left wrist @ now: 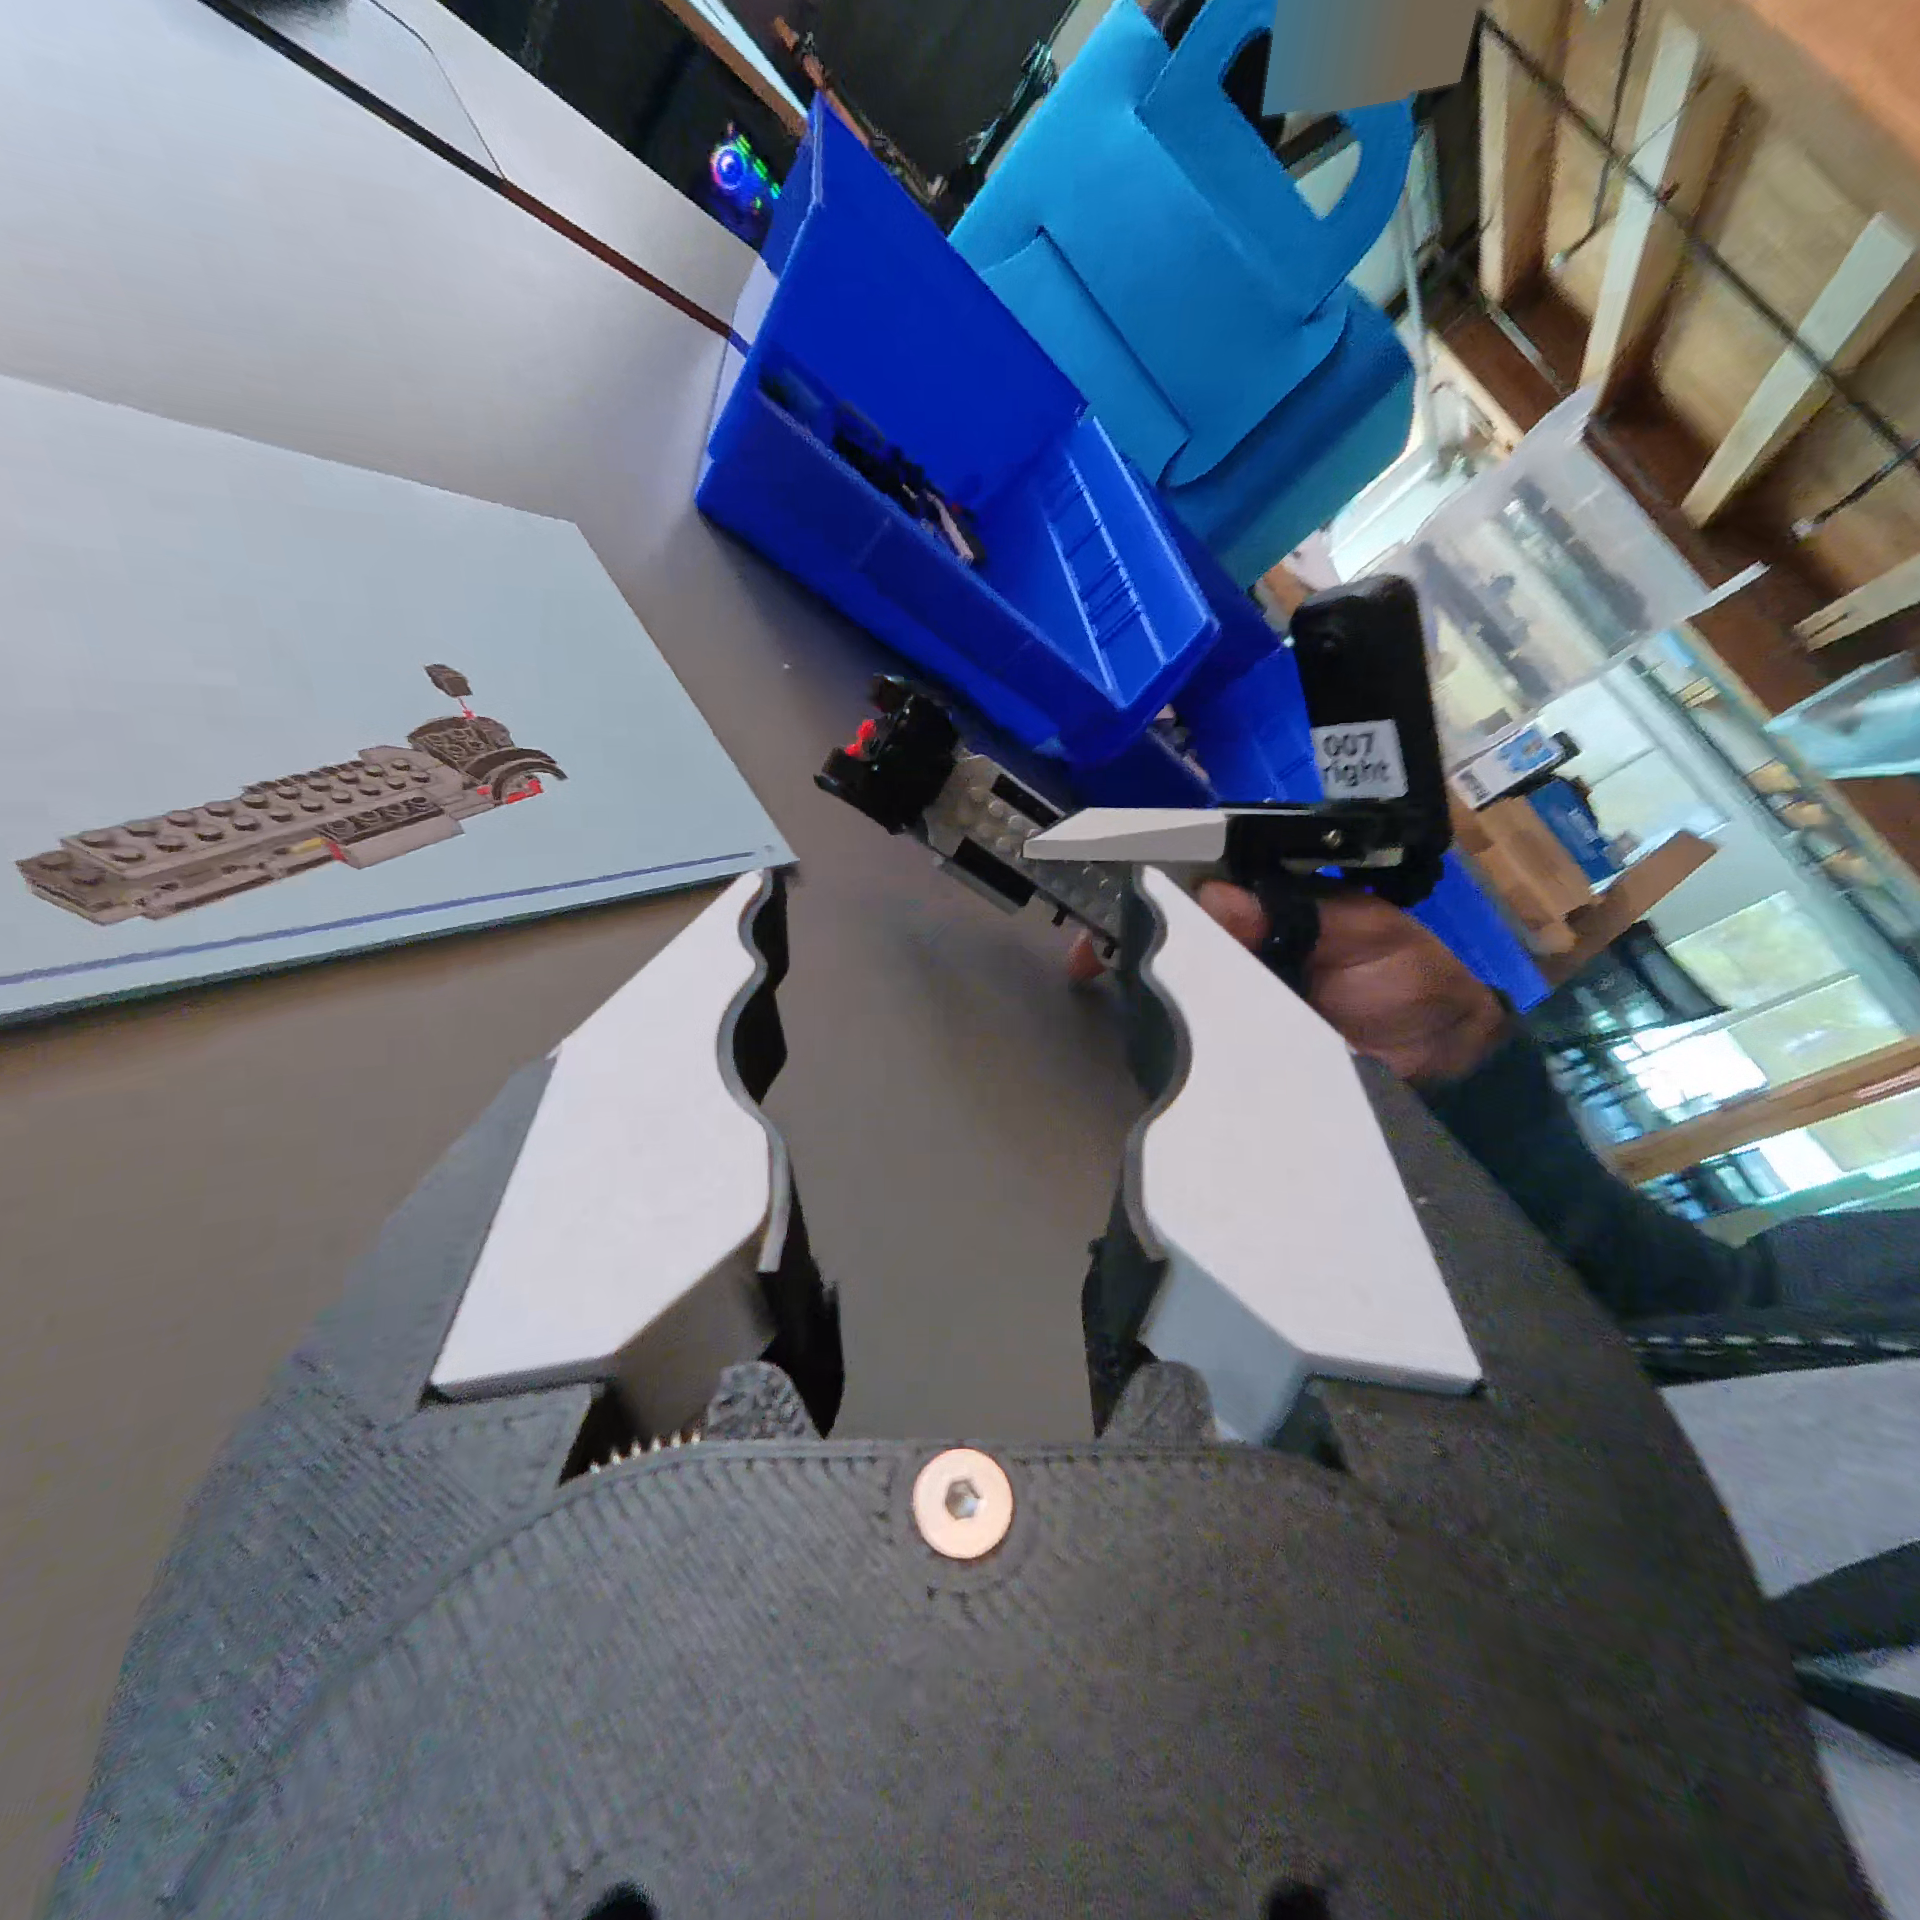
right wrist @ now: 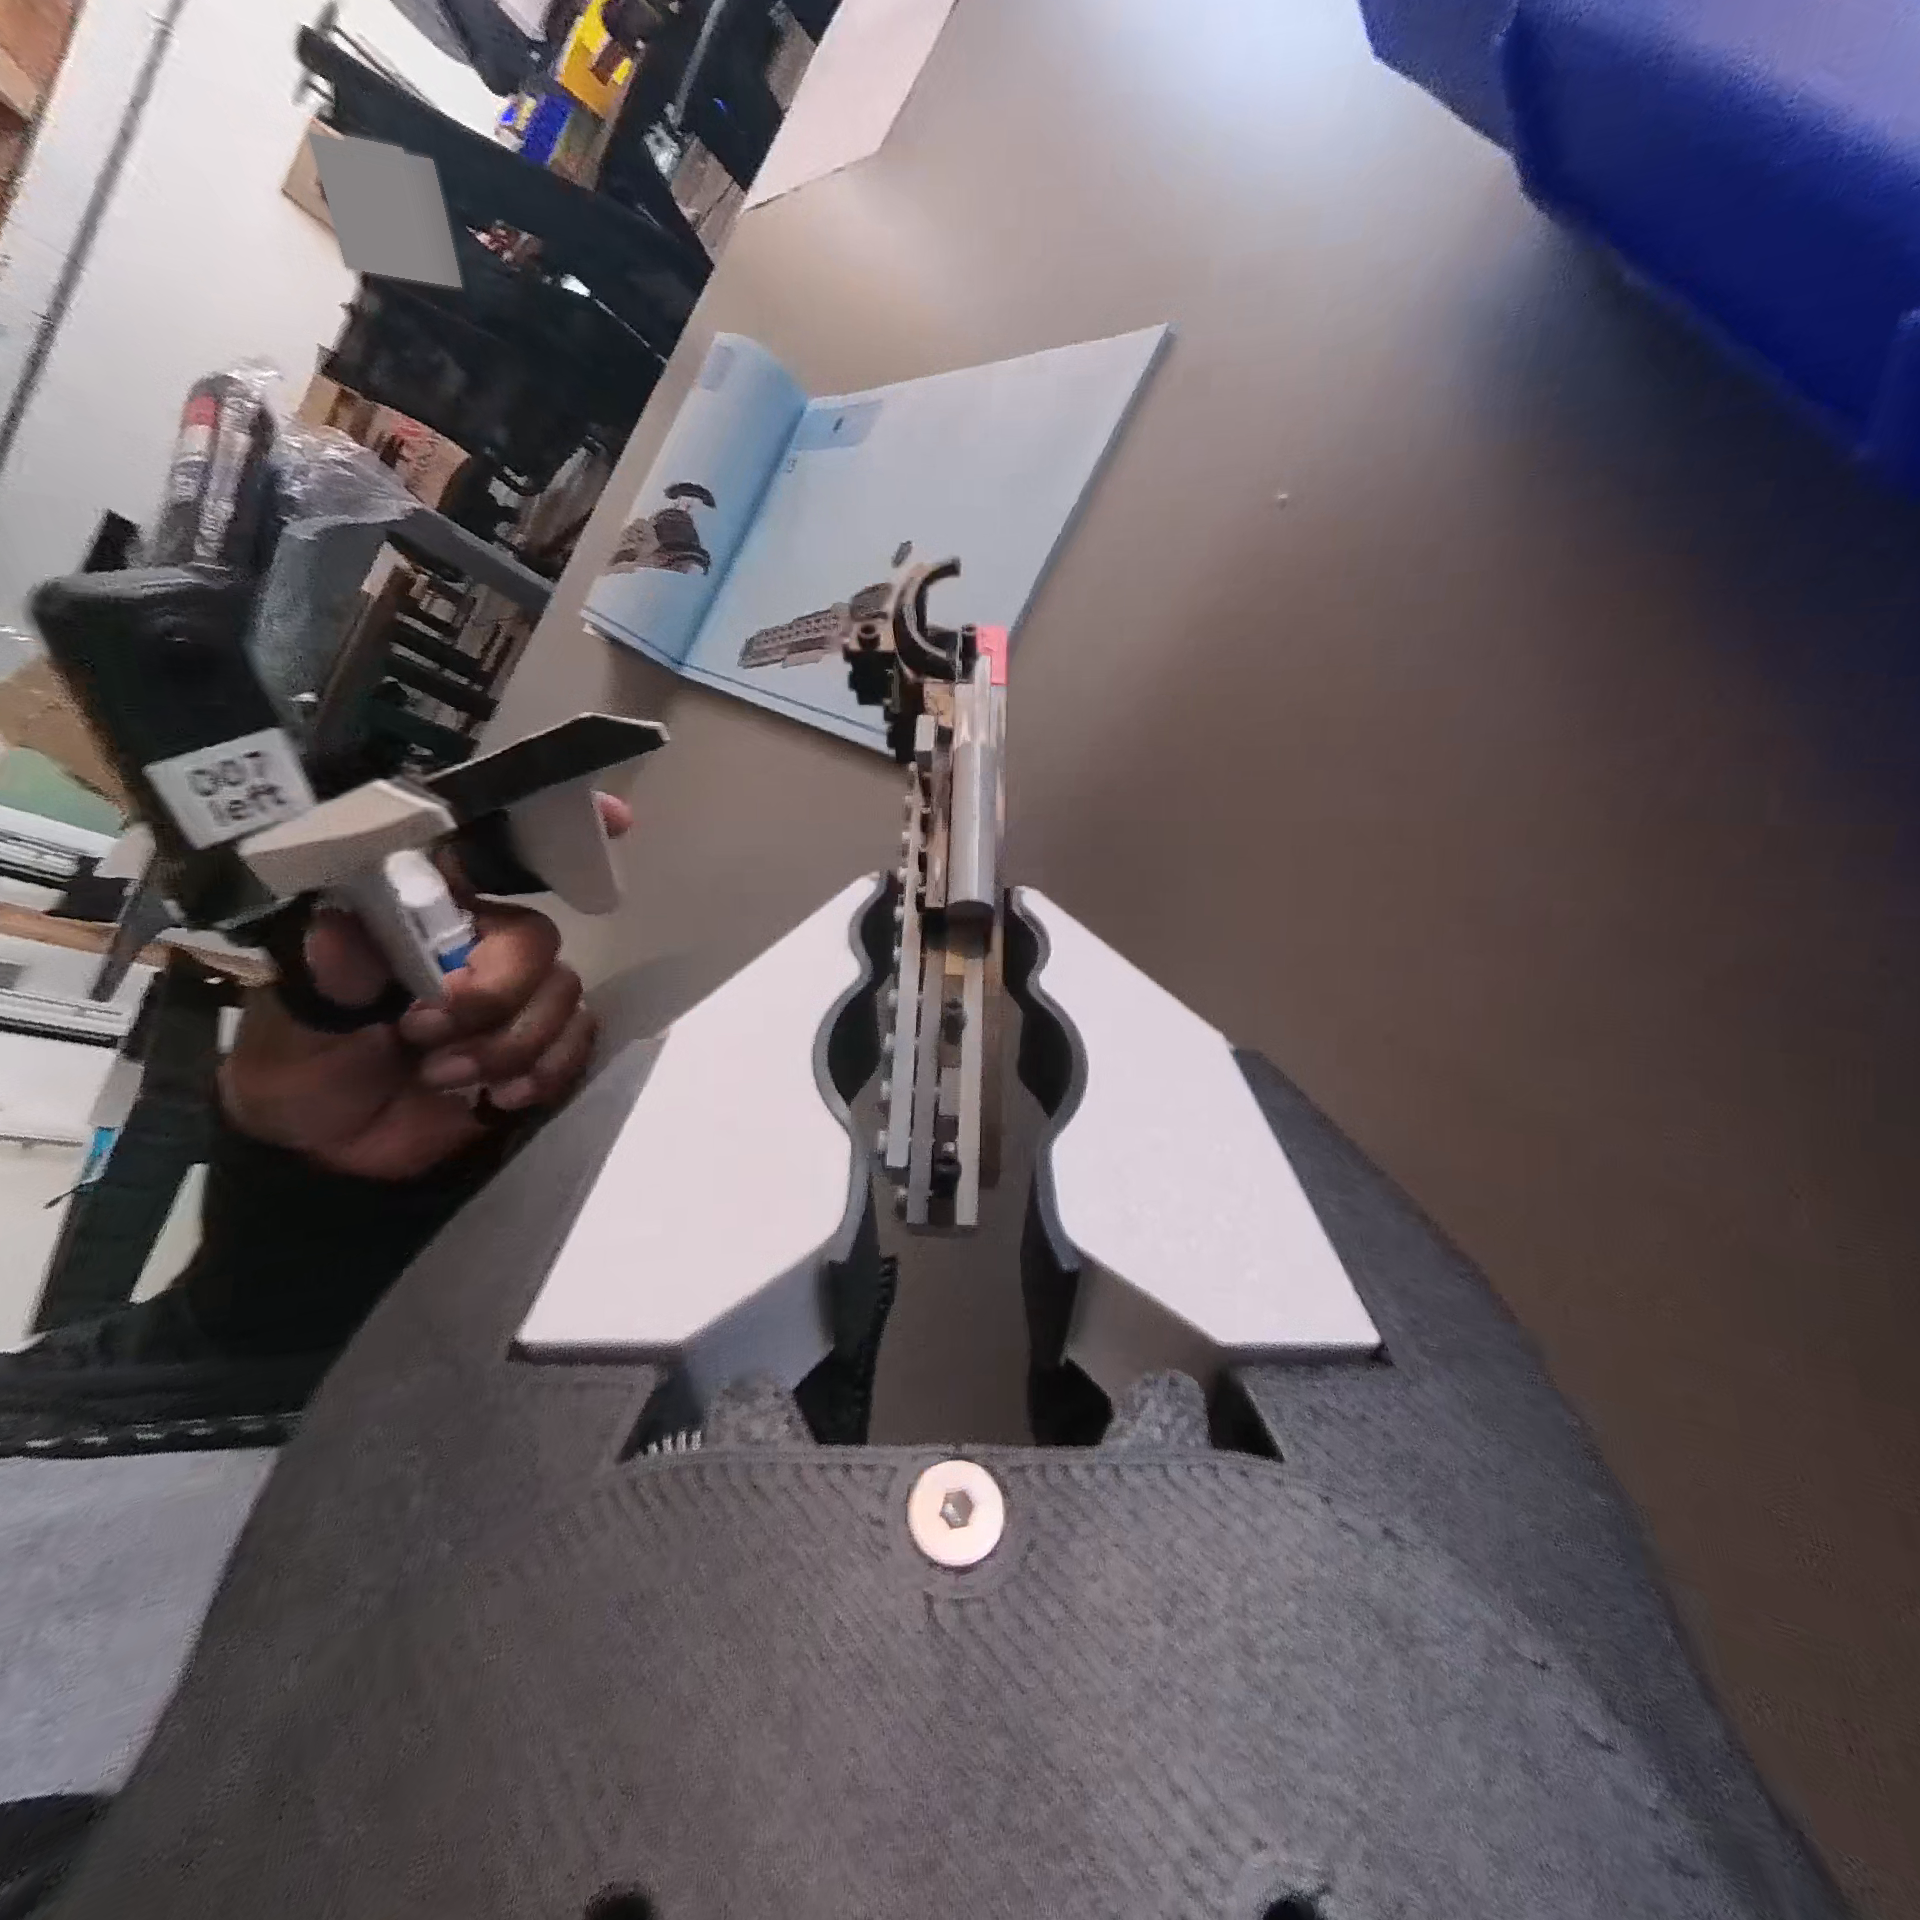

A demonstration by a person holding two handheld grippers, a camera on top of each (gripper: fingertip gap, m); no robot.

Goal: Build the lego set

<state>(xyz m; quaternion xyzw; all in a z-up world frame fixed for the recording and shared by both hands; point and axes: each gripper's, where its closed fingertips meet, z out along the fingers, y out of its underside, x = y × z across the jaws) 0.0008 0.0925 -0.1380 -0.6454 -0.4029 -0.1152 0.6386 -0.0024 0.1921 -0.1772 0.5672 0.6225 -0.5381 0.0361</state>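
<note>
Grey surface stretches beneath both tools. Left hand-held gripper is spread and empty, the instruction booklet to its left. Right hand-held gripper pinches the grey lego model, which juts forward past its fingertips.

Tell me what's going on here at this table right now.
A person is building a lego set with two handheld claws. The right claw is shut on a long grey and black lego assembly, holding it above the table. The left claw is open and empty, facing it. An instruction booklet lies open nearby, beside blue parts bins.
</note>
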